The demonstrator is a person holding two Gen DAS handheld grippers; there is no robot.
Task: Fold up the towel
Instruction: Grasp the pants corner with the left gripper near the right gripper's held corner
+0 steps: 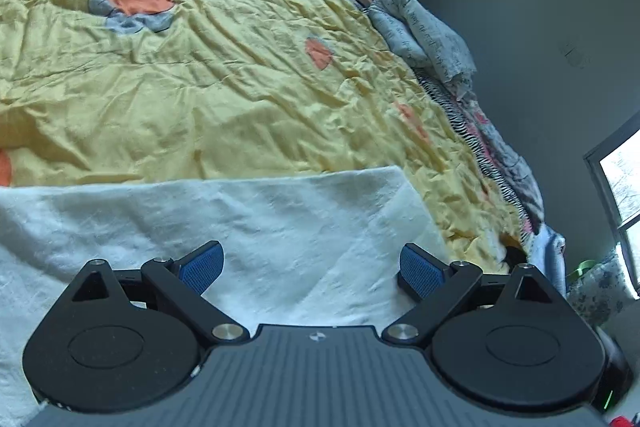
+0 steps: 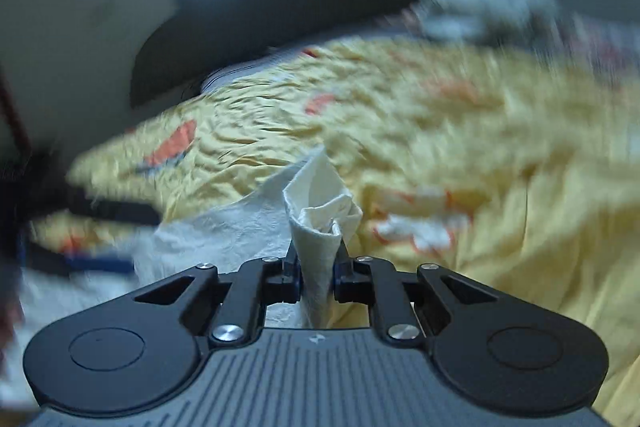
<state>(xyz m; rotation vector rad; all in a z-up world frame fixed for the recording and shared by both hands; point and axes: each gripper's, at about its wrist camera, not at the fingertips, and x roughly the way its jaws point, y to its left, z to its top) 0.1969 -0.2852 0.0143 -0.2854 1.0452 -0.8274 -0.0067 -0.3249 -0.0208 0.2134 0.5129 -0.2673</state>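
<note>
White towel (image 1: 256,227) lies spread flat across the lower frame; in the right wrist view one corner (image 2: 320,211) stands bunched at centre.

From my right wrist camera, the yellow bedspread (image 2: 500,131) smears into streaks toward the right, and I can't make out its printed patches there. The heap of cloth (image 2: 488,7) at the far edge is a grey blur. The white towel (image 2: 224,227) runs out under the housing, its lower part hidden. On the left wrist view, the towel (image 1: 280,227) is cut off at the left edge.
</note>
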